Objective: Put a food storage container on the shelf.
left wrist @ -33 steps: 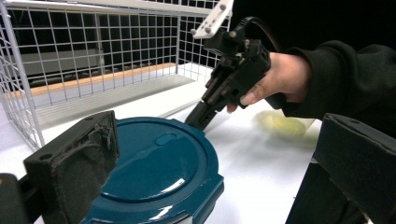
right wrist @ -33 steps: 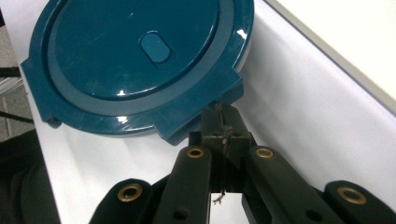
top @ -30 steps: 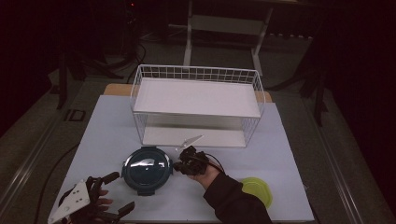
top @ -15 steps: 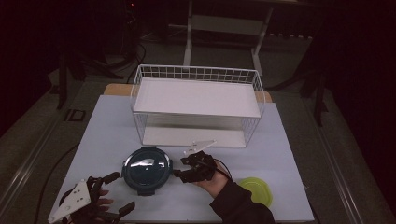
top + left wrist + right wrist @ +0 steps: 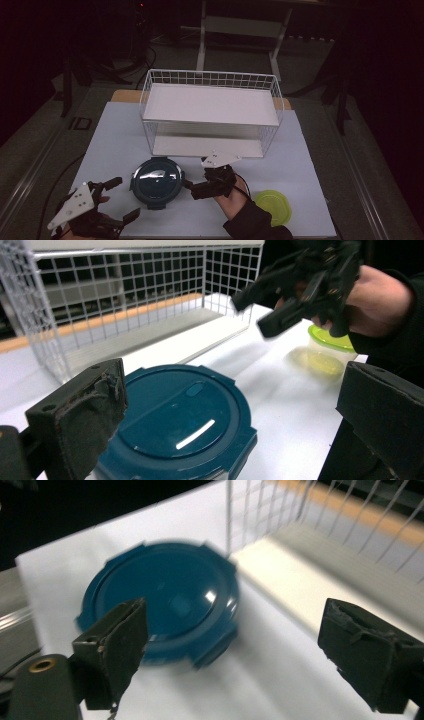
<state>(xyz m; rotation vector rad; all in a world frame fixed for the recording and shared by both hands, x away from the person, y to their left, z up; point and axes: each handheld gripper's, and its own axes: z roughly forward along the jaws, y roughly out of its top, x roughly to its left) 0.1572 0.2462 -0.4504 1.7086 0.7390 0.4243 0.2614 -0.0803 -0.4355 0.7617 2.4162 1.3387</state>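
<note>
A round dark-blue lidded container [image 5: 156,181] sits on the white table in front of the wire basket. My right gripper [image 5: 190,190] is just to its right, pointing left at it, open and empty. In the right gripper view the container [image 5: 165,600] lies ahead between the wide-apart jaws [image 5: 240,640]. My left gripper [image 5: 122,198] rests at the near left corner, open and empty, a little short of the container [image 5: 185,420]. The left gripper view also shows the other hand's gripper [image 5: 295,290] beyond the container.
A white wire basket [image 5: 210,112] with a raised shelf stands across the middle of the table. A small container with a green lid [image 5: 272,206] sits near the right front edge, beside the right forearm. The table's left half is bare white surface.
My right gripper has drifted a little to the right and nearer the front edge, away from the blue container. The left gripper and the container have stayed put.
</note>
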